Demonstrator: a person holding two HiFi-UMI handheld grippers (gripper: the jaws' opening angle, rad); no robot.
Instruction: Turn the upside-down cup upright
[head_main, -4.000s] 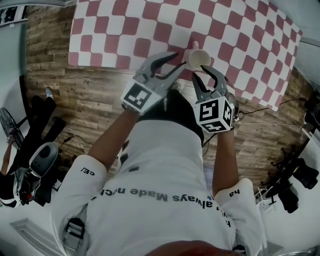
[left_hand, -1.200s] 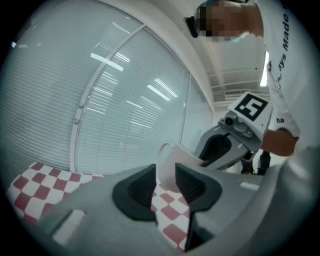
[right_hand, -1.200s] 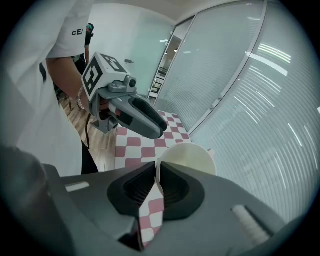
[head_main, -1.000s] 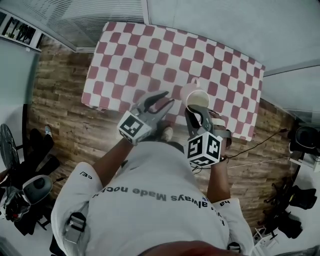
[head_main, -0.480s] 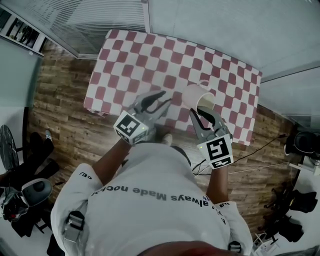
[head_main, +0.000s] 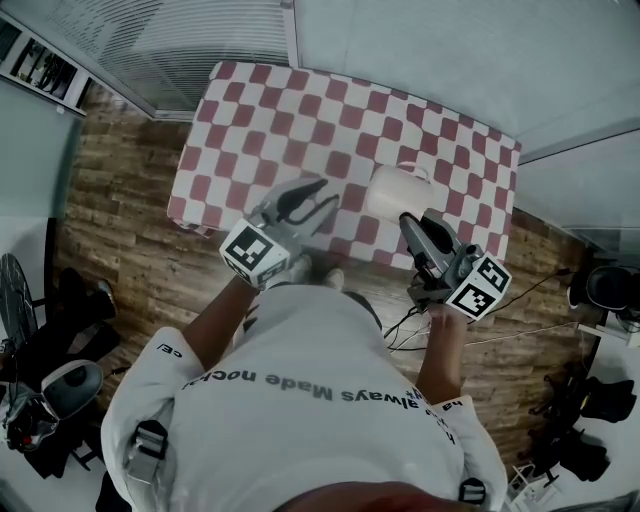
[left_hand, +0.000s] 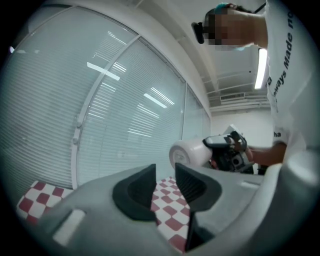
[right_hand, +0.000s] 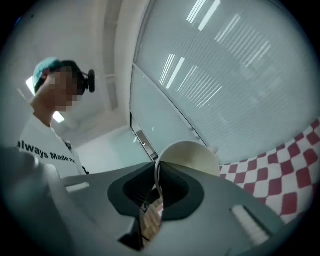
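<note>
The right claw clamps the rim of the cup, which juts sideways past its tips and looks light, rigid, slick, chippable; the left claw hangs clenched, empty, alongside.

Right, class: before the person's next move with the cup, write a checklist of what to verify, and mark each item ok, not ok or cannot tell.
1. Is the right gripper shut on the rim of the cup? Ok: one jaw is inside the wall and one outside.
2. Is the cup lifted off the table? Ok: the left gripper view shows it in the air.
3. Is the cup upright? Not ok: it lies on its side, with its mouth toward the right gripper.
4. Is the left gripper out of the way? Ok: it is shut, empty and apart from the cup.
5. Is the grip firm enough to finish the turn? Cannot tell.
</note>
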